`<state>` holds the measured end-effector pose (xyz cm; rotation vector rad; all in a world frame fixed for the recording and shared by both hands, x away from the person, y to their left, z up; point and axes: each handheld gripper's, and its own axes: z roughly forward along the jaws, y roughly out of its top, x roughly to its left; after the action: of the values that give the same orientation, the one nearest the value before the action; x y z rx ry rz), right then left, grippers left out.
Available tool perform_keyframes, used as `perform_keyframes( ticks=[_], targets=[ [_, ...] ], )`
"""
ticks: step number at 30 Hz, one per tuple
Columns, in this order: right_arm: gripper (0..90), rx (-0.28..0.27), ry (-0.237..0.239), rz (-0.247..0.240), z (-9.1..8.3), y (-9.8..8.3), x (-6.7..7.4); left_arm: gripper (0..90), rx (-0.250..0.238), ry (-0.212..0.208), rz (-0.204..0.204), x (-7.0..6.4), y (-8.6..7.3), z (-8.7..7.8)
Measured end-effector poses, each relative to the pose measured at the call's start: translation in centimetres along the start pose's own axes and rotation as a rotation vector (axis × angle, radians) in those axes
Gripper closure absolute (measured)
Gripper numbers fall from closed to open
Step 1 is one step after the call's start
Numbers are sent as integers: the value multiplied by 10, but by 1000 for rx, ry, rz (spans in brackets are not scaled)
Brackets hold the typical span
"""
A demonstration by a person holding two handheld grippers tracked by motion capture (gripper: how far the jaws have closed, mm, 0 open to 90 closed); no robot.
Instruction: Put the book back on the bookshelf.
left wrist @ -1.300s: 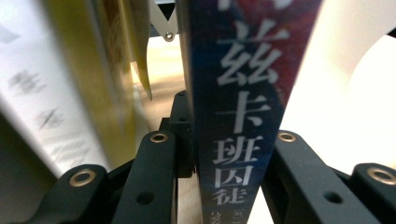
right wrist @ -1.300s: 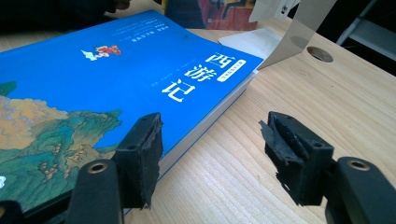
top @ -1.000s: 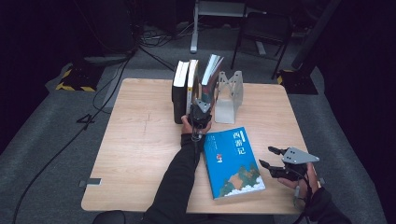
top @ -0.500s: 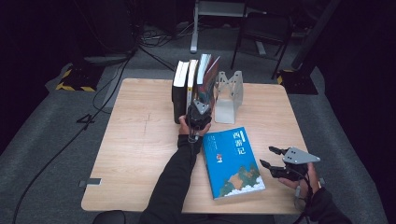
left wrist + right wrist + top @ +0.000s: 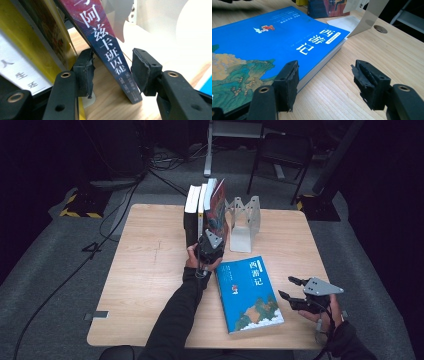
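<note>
Now the leaning book (image 5: 110, 47) stands between the opening left gripper (image 5: 112, 72) pads.

Wooden table (image 5: 145, 270), upright books (image 5: 200, 215), white bookend (image 5: 243, 222), flat blue book (image 5: 248, 292)

Pale wood-grain tabletop (image 5: 150, 270), light tan with fine streaks. Lying on it, the blue book (image 5: 249, 292): bright blue cover, white characters, a green-and-tan mountain landscape with white clouds along its lower part, a small red-and-white figure near the top. Standing in the row, the leaning book (image 5: 110, 47) shows a dark navy spine shading to purple-red, white characters down it. Next to it, a yellow book (image 5: 32, 42), then a white spine with black characters (image 5: 15, 72). The bookend (image 5: 243, 222) is plain white-grey. Left gripper (image 5: 112, 72) black pads; right gripper (image 5: 324, 82) black too.
</note>
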<state>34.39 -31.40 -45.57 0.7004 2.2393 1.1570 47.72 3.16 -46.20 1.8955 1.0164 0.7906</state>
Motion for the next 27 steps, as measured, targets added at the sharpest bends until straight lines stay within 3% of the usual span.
perform_keyframes(
  ticks=[5, 11, 14, 21, 27],
  targets=[
    [369, 5, -5, 5, 0, 1, 0, 482, 0, -25, 15, 1, 0, -10],
    [370, 8, -7, 6, -2, 1, 1, 463, 29, -49, 109, -1, -1, -24],
    [370, 14, -7, 8, -2, 0, 1, 460, 42, -71, 123, -2, -4, -31],
    [373, 26, -4, -6, -2, 1, 4, 464, 72, -105, 196, -5, -13, -44],
    [375, 49, 11, -16, -2, -1, 6, 449, 89, -127, 196, 3, -24, -60]
  ],
)
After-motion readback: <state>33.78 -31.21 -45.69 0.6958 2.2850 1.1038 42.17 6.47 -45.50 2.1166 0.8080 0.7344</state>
